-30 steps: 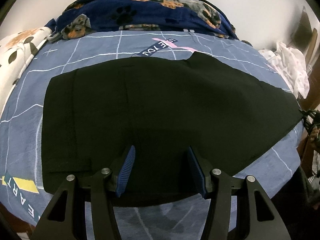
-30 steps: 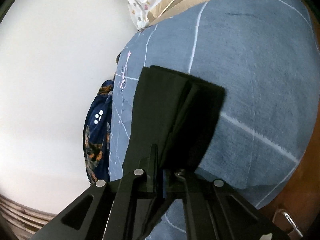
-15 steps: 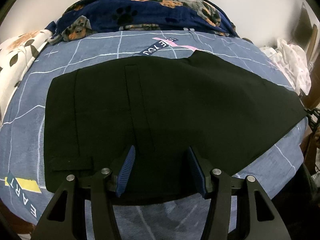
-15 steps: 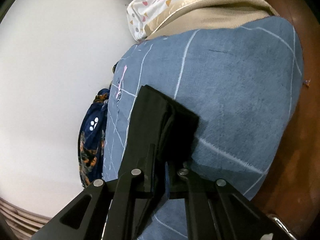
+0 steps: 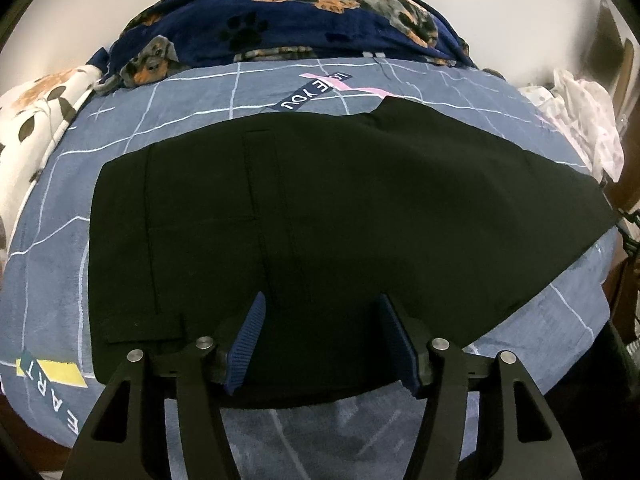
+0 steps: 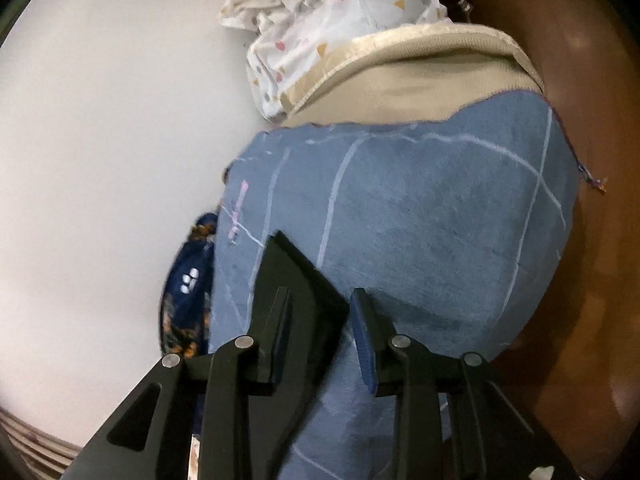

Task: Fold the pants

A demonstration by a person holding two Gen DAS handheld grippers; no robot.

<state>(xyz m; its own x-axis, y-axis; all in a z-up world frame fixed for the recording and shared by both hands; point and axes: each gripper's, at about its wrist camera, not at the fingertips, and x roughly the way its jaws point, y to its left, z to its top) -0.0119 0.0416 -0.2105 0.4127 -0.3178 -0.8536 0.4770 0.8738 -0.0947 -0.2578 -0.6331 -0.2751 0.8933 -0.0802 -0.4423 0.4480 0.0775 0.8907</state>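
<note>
- The left gripper (image 5: pixel 320 340) is hovering low over the near hem side of the black pants (image 5: pixel 340 216), its blue-ribbed fingers (image 5: pixel 246 344) spread wide with nothing between them.
- The right gripper (image 6: pixel 320 344) is sitting at the narrow leg end, its fingers parted; the dark cloth is lying in the gap, but nothing appears to be pinching it.
- The pants are lying flat on the blue grid-lined bedspread (image 5: pixel 168 116), already doubled leg over leg by the look of it, waistband toward the left of the left wrist view and the leg tapering off to the right near the bed's edge.
- The cloth is looking light, soft and limp, with a slightly crisp weave that is keeping its seams straight; I judge it will drape and sag when lifted, so two holds well apart should keep it square.
- A sensible grip is seeming to be the waistband corner for the left tongs and the leg cuff (image 6: pixel 292 264) for the right, pinching all layers together so none slips out.
- Farther back, a navy dog-print blanket (image 5: pixel 280 20) is bunching along the far side of the bed.
- A white leaf-patterned quilt (image 5: pixel 36 120) is lying at the left edge, and pale spotted fabric (image 6: pixel 320 20) is piling up beyond the leg end.
</note>
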